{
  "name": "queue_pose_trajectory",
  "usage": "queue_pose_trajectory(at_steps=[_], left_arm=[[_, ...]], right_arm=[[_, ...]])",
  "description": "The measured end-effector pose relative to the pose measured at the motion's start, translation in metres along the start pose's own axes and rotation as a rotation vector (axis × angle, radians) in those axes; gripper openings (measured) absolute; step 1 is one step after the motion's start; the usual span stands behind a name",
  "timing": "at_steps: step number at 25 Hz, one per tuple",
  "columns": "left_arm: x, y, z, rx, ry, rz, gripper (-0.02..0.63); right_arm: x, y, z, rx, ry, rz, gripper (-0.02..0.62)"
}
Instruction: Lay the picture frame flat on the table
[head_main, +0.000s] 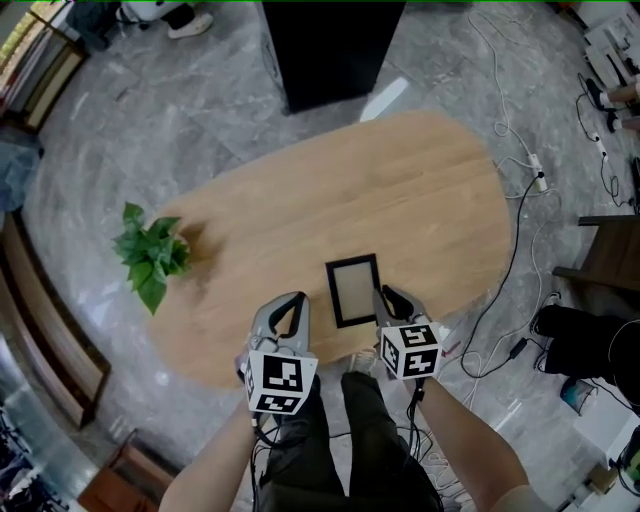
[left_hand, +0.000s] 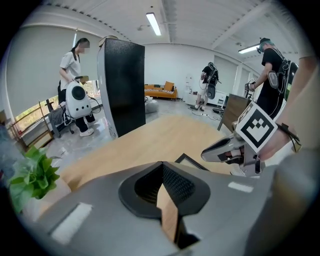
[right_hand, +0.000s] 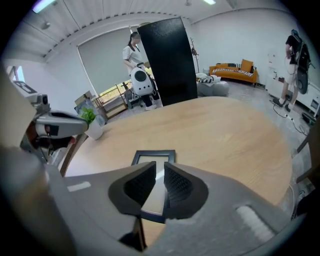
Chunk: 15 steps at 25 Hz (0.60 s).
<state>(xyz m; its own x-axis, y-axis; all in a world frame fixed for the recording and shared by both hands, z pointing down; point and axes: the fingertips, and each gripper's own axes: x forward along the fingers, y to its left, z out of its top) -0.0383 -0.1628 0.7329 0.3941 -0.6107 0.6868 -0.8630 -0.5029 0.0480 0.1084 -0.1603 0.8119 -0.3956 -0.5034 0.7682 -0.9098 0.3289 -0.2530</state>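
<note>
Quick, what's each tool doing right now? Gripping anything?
Left tool: closed, empty.
Right tool: slightly open, holding nothing; the picture frame lies flat on the table.

One overhead, two low across table (head_main: 400, 190)

- Left tool (head_main: 290, 303) points toward 12 o'clock, its jaws pressed together with nothing between them.
- Right tool (head_main: 392, 296) points toward 12 o'clock, its jaws a narrow slit apart.
- Left forearm (head_main: 225, 455) enters from 7 o'clock, right forearm (head_main: 462, 430) from 5.
</note>
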Motion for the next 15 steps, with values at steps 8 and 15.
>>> queue_pose_trajectory(at_steps=[8,15], left_arm=[[-0.044,0.017,0.056,0.026,-0.079,0.037,0.020],[-0.099,0.026,0.126,0.082,-0.183,0.068,0.020]], right_arm=[[-0.060,0.039,0.089,-0.016,-0.154,0.049,0.003],[-0.135,0.074,0.172,-0.091,-0.297,0.083,0.003]])
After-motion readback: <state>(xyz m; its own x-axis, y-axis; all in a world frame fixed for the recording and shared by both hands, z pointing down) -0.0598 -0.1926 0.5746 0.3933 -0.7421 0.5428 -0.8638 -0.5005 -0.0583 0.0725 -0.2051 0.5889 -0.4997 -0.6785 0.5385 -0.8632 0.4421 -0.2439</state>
